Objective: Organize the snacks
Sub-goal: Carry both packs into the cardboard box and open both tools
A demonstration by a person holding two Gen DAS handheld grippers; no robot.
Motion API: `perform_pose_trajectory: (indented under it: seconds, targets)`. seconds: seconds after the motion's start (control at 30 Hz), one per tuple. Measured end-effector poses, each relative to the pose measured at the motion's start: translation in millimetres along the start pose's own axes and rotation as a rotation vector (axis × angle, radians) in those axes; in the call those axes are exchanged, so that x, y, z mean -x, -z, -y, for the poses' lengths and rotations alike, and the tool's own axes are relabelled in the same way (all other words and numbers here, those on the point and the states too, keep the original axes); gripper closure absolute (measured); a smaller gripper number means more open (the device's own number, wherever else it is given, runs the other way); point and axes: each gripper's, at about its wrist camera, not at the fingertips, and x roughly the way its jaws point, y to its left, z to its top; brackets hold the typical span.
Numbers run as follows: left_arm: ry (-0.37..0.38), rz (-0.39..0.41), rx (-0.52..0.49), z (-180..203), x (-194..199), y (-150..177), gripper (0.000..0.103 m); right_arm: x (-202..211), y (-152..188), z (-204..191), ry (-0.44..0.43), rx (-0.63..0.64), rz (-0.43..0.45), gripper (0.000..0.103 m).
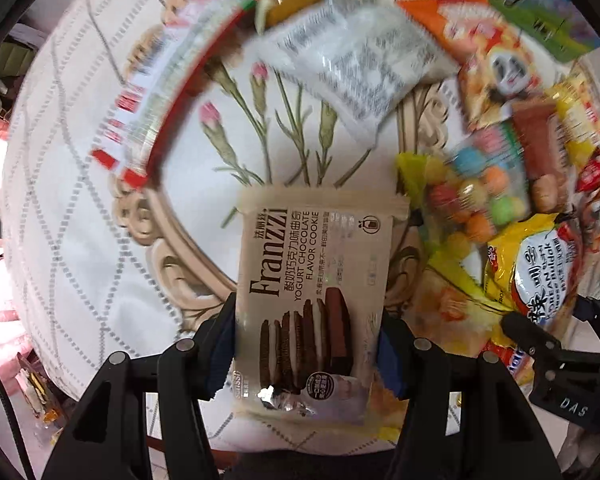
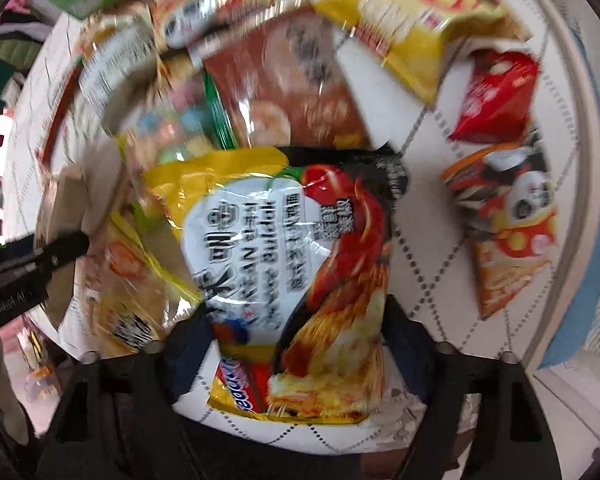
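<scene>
Cookie pack [image 1: 314, 300] was clamped in left gripper [image 1: 308, 340], held above floral tray [image 1: 172, 216], presumably for placement there. Noodle bag [image 2: 292, 280] was pinched in right gripper [image 2: 296, 344] over loose snacks on quilted counter [image 2: 428, 184], prob. for sorting.

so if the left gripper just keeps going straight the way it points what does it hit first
Likely the bare floral face of the tray: the left gripper, shut on the Franzzi cookie pack, points there. The white sachet lies beyond; depth is unclear.
</scene>
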Motion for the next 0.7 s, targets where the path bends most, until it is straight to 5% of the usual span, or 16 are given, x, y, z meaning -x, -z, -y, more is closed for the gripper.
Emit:
perform_pose_trajectory:
  seconds: [0.13, 0.3, 0.53, 0.7]
  targets:
    - [-0.006, -0.023, 0.001, -0.2, -15.6, 7.5, 0.046, -15.7, -0.3, -0.1, 0.060, 0.018, -0.010, 0.016]
    - [0.015, 0.011, 0.018, 3.7, 12.4, 4.0, 0.046, 10.5, 10.0, -7.4, 0.054, -0.017, 0.051, 0.019]
    - [0.127, 0.140, 0.032, -4.6, 97.0, 2.2, 0.047, 90.3, -0.3, 28.2, -0.100, -0.086, 0.157, 0.019]
    - [0.230, 0.240, 0.018, 1.6, 170.9, -37.5, 0.046, 171.0, -31.9, 31.3, -0.198, -0.089, 0.273, 0.019]
